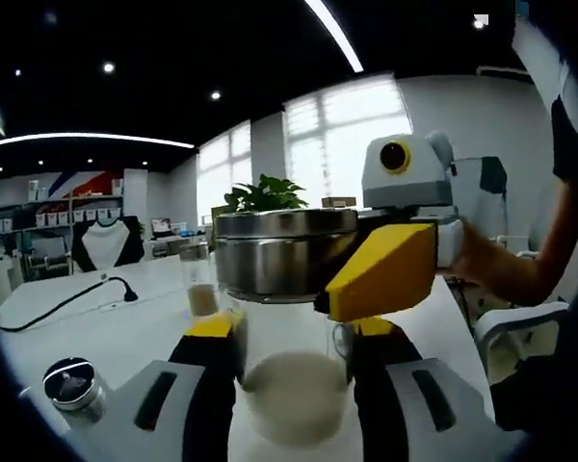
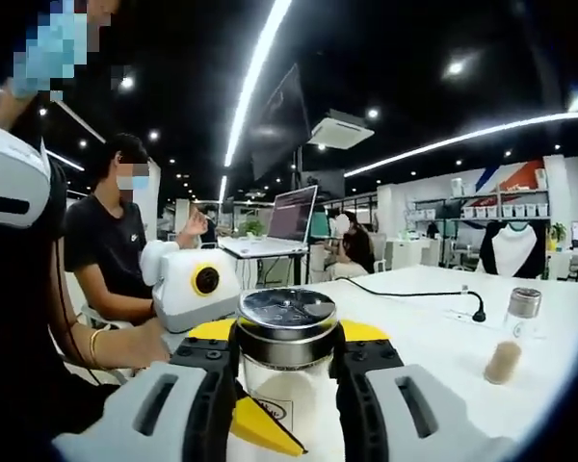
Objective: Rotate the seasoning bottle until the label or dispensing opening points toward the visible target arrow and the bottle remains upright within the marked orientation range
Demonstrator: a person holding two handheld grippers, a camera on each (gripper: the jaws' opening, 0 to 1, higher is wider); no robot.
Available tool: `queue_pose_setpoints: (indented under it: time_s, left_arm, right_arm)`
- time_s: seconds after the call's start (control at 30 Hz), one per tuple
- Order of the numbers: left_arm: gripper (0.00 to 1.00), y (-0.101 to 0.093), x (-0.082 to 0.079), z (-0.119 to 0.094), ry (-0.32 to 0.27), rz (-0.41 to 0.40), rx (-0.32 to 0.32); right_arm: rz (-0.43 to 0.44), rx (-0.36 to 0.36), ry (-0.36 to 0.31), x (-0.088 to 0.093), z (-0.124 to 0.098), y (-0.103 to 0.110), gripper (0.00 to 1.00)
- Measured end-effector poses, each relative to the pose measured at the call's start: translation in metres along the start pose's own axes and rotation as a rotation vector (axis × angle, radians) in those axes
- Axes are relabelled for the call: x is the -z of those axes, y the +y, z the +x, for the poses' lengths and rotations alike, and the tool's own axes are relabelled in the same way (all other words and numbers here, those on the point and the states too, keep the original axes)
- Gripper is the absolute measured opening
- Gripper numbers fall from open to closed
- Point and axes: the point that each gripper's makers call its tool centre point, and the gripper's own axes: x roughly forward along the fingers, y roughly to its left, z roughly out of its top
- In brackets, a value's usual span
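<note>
A clear glass seasoning bottle [image 1: 294,395] with pale powder at its bottom stands upright on the white table [image 1: 125,327]. My left gripper [image 1: 294,332] is shut on its glass body, one black, yellow-tipped finger on each side. The bottle's steel lid [image 1: 284,252] is held from the right by my right gripper [image 1: 385,274]. In the right gripper view, the right gripper [image 2: 289,337] is shut around that ridged steel lid [image 2: 287,318]. A white label [image 2: 281,409] shows below it, partly covered by a yellow jaw tip of the left gripper [image 2: 260,428].
A small bottle [image 2: 511,337] of brown seasoning stands on the table to the right. Another steel-capped jar [image 1: 72,385] sits near the left jaw. A black cable [image 2: 414,292] runs across the table [image 2: 433,346]. A person's hand [image 2: 125,346], a seated person [image 2: 106,250] and a laptop [image 2: 289,217] are close.
</note>
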Motion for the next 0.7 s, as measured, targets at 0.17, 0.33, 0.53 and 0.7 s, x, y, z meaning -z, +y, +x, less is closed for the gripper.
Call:
queue_pose_setpoints:
  time_s: [0.17, 0.33, 0.53, 0.7]
  left_arm:
    - [0.49, 0.005, 0.001, 0.0, 0.022, 0.028, -0.039]
    - [0.47, 0.017, 0.0, -0.002, 0.022, -0.011, -0.141]
    - [0.47, 0.02, 0.01, -0.004, 0.06, 0.026, -0.197]
    - [0.45, 0.025, 0.011, -0.009, 0.064, 0.03, -0.234]
  right_arm:
    - [0.025, 0.064, -0.013, 0.001, 0.001, -0.009, 0.36]
    - [0.071, 0.135, -0.039, 0.002, 0.002, -0.025, 0.36]
    - [0.099, 0.179, -0.02, 0.015, 0.005, -0.035, 0.36]
    - [0.117, 0.231, -0.025, 0.02, 0.006, -0.048, 0.36]
